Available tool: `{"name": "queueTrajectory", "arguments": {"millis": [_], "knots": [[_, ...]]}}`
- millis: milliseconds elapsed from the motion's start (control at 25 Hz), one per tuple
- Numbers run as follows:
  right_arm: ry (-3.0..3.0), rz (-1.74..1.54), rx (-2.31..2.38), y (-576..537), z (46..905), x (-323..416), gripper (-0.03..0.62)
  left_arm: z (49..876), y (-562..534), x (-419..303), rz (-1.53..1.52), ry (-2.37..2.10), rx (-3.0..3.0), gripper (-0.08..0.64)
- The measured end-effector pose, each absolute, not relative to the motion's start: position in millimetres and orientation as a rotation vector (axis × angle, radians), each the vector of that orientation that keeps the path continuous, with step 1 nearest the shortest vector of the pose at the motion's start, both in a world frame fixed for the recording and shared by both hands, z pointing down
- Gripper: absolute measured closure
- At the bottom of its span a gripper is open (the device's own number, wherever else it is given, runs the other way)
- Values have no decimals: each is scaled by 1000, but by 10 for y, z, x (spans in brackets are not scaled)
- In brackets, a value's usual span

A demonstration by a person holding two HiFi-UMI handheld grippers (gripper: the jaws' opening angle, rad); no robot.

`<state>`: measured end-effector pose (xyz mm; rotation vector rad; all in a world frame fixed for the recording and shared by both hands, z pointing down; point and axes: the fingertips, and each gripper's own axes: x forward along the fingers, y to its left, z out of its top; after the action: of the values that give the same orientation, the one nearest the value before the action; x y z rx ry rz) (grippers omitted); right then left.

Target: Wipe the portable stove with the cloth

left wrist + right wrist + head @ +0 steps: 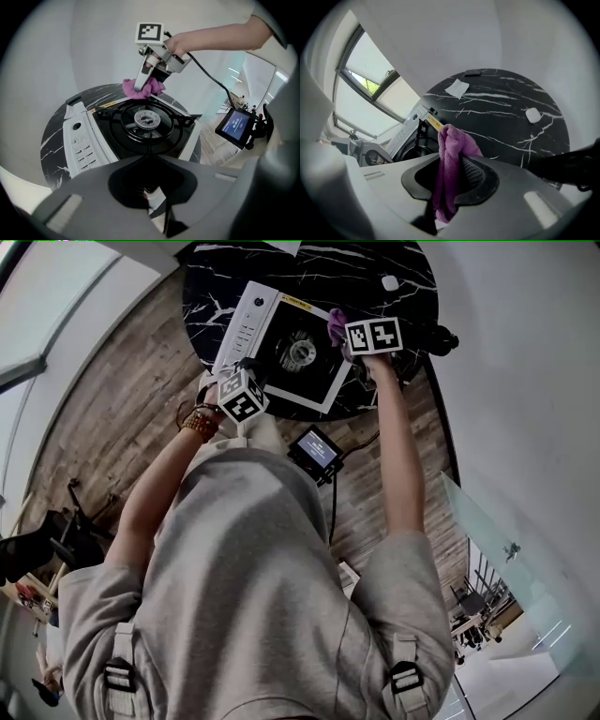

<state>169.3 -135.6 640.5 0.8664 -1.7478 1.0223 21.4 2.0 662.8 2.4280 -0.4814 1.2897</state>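
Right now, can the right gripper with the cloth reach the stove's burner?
Probably yes. The right gripper holds the purple cloth at the far edge of the stove, and nothing stands between it and the burner; the left gripper grips the near edge.

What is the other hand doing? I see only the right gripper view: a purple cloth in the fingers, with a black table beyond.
Observer: The left gripper seems to pinch the stove's white near rim.
Operator: Where on the stove is the cloth?
Observer: The cloth is at the far corner, beyond the burner.
Operator: Is anything off the table?
Observer: A small lit screen stands beside it.
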Motion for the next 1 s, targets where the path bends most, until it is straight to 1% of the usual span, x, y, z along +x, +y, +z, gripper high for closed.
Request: {"name": "queueTrajectory", "arguments": {"millis": [120, 280, 440, 560, 840, 1000], "knots": [[-1715, 1095, 869, -1342, 6526, 1600, 499, 6618, 10, 208, 1276, -483, 2438, 537], [-1676, 1090, 831, -1357, 6551, 1547, 502, 6619, 17, 218, 1283, -464, 2458, 537], [-1690, 1185, 798, -1375, 6572, 1433, 503, 6615, 25, 217, 1286, -439, 2471, 537], [-1727, 1283, 774, -1422, 6578, 1256, 505, 6621, 24, 230, 1287, -418, 2478, 535], [-1802, 1294, 723, -1550, 6566, 739, 505, 6612, 39, 237, 1279, -393, 2489, 535], [-1828, 1335, 702, -1600, 6571, 594, 505, 6618, 40, 239, 1278, -373, 2497, 535]]}}
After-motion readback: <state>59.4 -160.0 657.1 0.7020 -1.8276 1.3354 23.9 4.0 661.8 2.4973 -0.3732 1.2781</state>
